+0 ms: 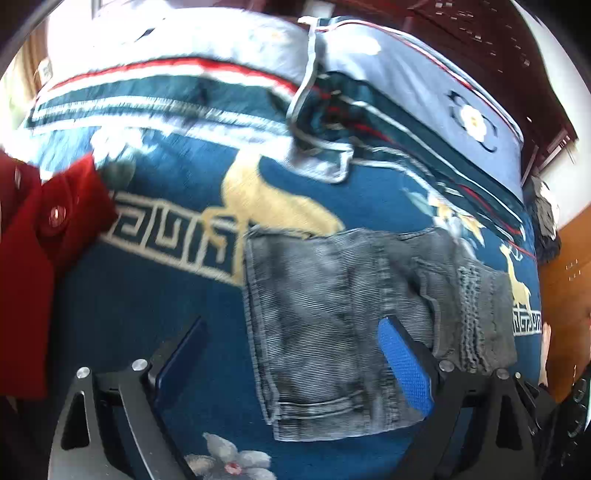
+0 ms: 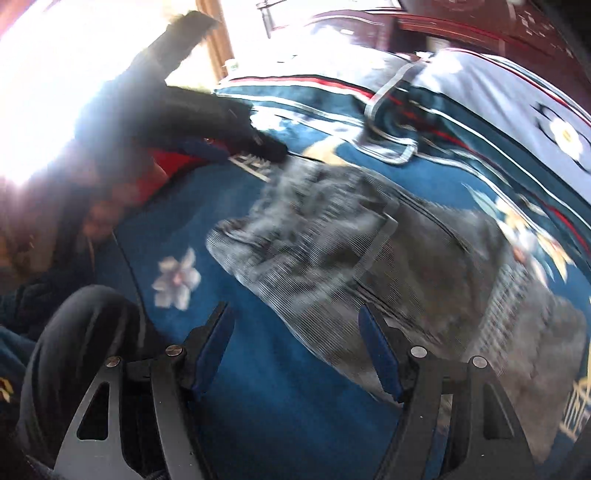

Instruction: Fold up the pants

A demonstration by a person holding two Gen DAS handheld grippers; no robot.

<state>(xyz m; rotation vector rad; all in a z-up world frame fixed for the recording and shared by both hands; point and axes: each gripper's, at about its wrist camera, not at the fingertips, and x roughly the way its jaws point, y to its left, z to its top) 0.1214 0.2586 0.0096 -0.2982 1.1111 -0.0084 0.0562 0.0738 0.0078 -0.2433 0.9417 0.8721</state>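
Note:
Grey jeans (image 1: 354, 317) lie folded into a compact rectangle on a blue patterned blanket (image 1: 147, 302). My left gripper (image 1: 291, 332) is open and empty, raised above the blanket; its right finger sits in front of the jeans. In the right wrist view the jeans (image 2: 369, 258) are blurred. My right gripper (image 2: 295, 321) is open and empty, held above the jeans' near left edge. The other gripper (image 2: 207, 125), dark and blurred, shows at the upper left of that view.
A red garment (image 1: 44, 229) lies at the blanket's left. Folded blue and grey bedding (image 1: 369, 110) is piled at the back, before a dark wooden headboard (image 1: 480, 33). A person's dark-clothed leg (image 2: 74, 350) is at the lower left.

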